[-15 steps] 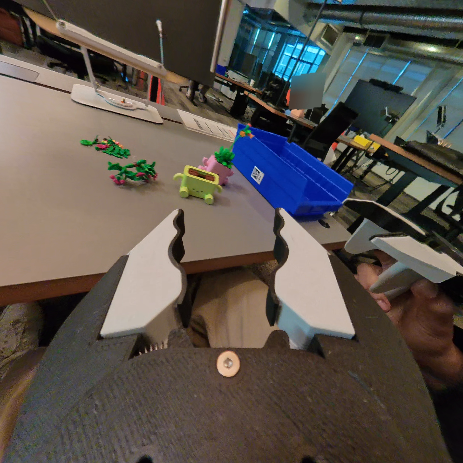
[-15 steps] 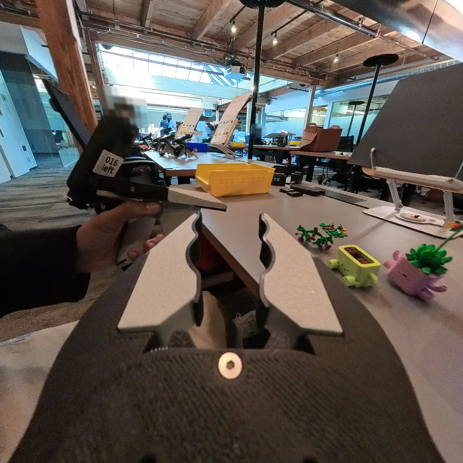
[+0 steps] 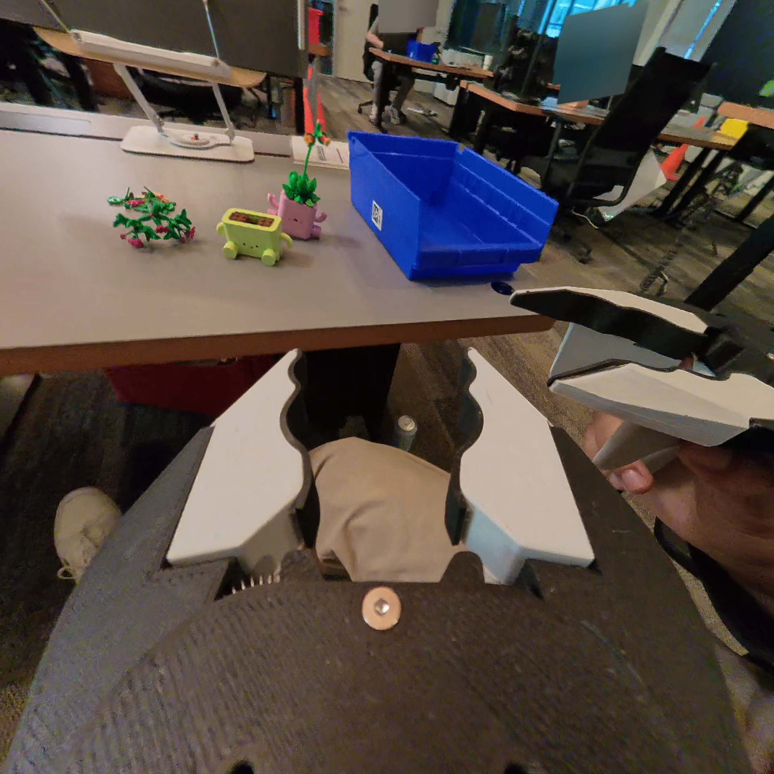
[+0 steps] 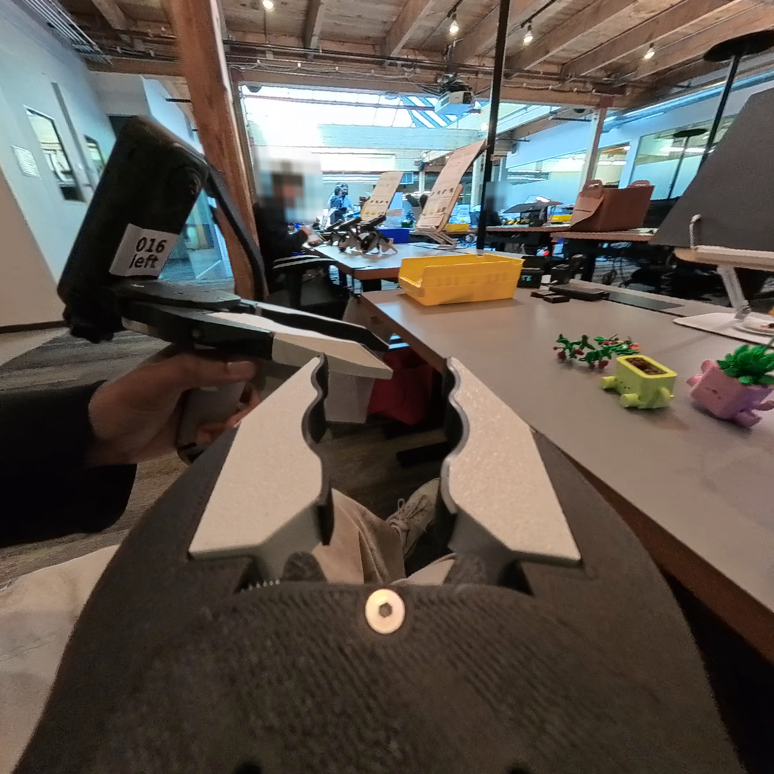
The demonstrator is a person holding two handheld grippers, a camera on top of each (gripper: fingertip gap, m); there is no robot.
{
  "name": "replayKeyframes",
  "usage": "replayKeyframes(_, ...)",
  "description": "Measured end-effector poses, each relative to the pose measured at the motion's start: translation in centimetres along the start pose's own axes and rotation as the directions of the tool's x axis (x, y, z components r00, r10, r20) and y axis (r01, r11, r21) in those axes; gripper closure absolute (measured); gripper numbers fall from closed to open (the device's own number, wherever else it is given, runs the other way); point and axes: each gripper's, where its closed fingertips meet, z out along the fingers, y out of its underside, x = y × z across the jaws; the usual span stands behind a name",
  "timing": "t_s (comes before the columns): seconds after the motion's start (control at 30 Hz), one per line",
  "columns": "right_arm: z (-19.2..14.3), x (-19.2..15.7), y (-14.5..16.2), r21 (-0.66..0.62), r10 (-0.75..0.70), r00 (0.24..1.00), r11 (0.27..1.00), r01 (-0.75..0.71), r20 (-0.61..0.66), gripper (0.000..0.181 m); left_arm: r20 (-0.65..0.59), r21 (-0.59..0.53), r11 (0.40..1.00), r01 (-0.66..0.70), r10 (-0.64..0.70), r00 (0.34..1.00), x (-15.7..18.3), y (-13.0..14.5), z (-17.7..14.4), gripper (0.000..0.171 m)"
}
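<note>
A grey table [image 3: 125, 301] bears a lime-green toy pot [image 3: 251, 236], a pink toy pot with a green plant [image 3: 298, 213], loose toy flower sprigs [image 3: 153, 220] and an empty blue bin [image 3: 448, 209]. My left gripper [image 3: 383, 364] is open and empty, held below the table's front edge over a person's knee [image 3: 377, 502]. My right gripper [image 4: 385, 368] is open and empty, off the table's left corner. The pots [image 4: 641, 381] and sprigs [image 4: 590, 349] lie to its right. Each gripper shows side-on in the other's view, hand-held and close by.
A white lamp base [image 3: 188, 144] and a paper sheet [image 3: 320, 155] lie at the table's far edge. A yellow bin [image 4: 458, 278] stands at the far left corner. A red box [image 3: 188, 385] and a shoe [image 3: 81, 523] are under the table. My left gripper's tips are some 30 cm from the lime-green toy pot [image 3: 251, 236]. It turns up in the right wrist view [image 4: 628, 378] as well.
Both grippers have dropped and drawn back from the table edge. The left view now faces the table more squarely. The right jaws stand a little wider.
</note>
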Motion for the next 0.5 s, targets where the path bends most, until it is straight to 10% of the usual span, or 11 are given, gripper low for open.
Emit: replayKeyframes(0.5, -13.4, -12.2, -1.5, -0.006, 0.086, 0.956, 0.996, -0.087, 0.279, 0.125, 0.248, 0.056, 0.997, 0.052, -0.064, 0.967, 14.4, 5.4, -11.1, 0.101)
